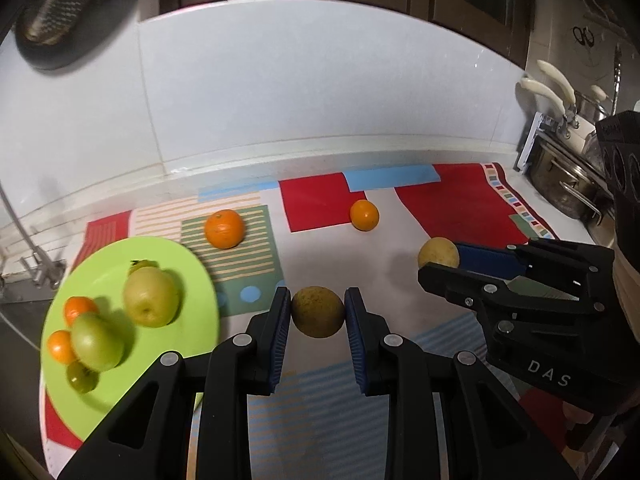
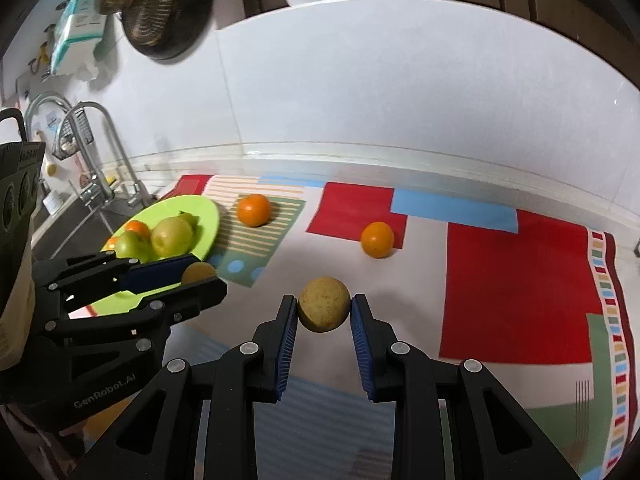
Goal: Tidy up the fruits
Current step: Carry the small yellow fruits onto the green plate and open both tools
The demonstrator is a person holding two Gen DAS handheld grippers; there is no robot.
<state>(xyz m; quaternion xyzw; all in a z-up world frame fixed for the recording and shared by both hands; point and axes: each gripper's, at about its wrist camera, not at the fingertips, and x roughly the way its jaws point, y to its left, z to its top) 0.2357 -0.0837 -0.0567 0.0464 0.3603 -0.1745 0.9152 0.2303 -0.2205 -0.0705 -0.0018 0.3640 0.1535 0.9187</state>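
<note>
My left gripper (image 1: 317, 312) is shut on a brownish round fruit (image 1: 317, 312), lifted above the patterned mat (image 1: 460, 196). My right gripper (image 2: 325, 310) is shut on a yellowish speckled round fruit (image 2: 324, 309), also off the mat. Each gripper shows in the other's view: the right gripper (image 1: 440, 260) at the right with its fruit (image 1: 438, 253), the left gripper (image 2: 200, 276) at the left with its fruit (image 2: 198, 272). A green plate (image 1: 192, 264) at the left holds two green apples, small oranges and a small green fruit. Two oranges (image 1: 224, 229) (image 1: 364, 215) lie on the mat behind.
A white tiled wall runs behind the counter. A sink with a metal faucet (image 2: 100, 152) lies left of the plate. Steel pots (image 1: 568, 184) and a utensil rack stand at the right end. A dark pan (image 2: 168, 4) hangs on the wall above.
</note>
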